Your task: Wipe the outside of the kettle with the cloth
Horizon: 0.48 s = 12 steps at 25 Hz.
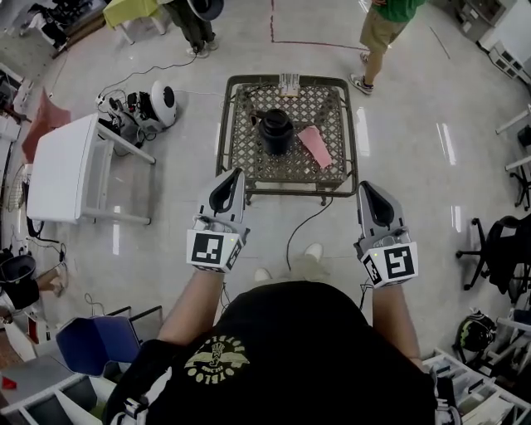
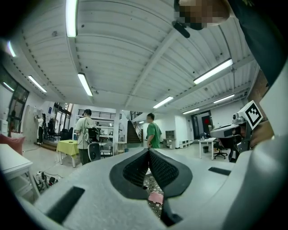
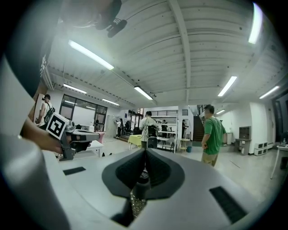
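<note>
A black kettle [image 1: 275, 131] stands in the middle of a small metal lattice table [image 1: 246, 153]. Just to its right a pink cloth [image 1: 315, 145] lies flat on the lattice. Both grippers are held level in front of the table's near edge, short of it. My left gripper [image 1: 236, 172] is at the near left corner and my right gripper [image 1: 363, 186] at the near right corner. Both are shut and hold nothing. Below the shut pads in the left gripper view [image 2: 148, 151] the pink cloth [image 2: 155, 197] shows. The kettle [image 3: 143, 176] shows dark in the gap under the right gripper [image 3: 145, 150].
A white table [image 1: 62, 170] stands to the left, with cables and a round white device [image 1: 162, 104] on the floor beside it. A person in a green top [image 1: 386, 25] stands beyond the table, another person [image 1: 195, 21] further left. A black office chair [image 1: 498, 249] is at the right.
</note>
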{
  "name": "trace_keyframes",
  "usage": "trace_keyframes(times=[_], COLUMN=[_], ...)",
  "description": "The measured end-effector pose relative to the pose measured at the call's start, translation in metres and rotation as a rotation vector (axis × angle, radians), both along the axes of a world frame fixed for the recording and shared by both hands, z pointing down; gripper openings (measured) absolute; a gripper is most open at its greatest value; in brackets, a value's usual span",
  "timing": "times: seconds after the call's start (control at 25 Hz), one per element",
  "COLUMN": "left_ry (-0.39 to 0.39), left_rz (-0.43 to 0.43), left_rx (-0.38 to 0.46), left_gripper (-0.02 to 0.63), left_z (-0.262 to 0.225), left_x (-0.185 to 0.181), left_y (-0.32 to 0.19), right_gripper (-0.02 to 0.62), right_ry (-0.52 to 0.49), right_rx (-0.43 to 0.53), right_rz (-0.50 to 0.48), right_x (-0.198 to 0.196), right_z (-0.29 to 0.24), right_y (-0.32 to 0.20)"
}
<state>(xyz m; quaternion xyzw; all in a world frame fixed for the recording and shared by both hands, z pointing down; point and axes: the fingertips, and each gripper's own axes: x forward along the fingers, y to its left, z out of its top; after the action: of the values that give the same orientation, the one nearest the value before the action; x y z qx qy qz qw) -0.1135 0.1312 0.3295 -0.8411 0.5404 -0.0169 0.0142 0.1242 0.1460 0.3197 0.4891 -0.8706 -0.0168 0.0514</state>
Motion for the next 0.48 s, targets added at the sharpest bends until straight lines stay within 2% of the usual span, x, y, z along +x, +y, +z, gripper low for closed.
trace_keyframes(times=[0.24, 0.48], left_ry=[0.025, -0.001], left_rz=[-0.018, -0.039], left_rx=[0.001, 0.007], left_gripper=[0.003, 0.003], left_z=[0.0, -0.005], left_x=[0.009, 0.021], left_y=[-0.019, -0.036], right_gripper=[0.011, 0.011], right_ry=[-0.002, -0.014], right_rx=[-0.006, -0.003], right_rz=[-0.025, -0.061], right_x=[0.01, 0.02], right_z=[0.003, -0.001], right_y=[-0.023, -0.042])
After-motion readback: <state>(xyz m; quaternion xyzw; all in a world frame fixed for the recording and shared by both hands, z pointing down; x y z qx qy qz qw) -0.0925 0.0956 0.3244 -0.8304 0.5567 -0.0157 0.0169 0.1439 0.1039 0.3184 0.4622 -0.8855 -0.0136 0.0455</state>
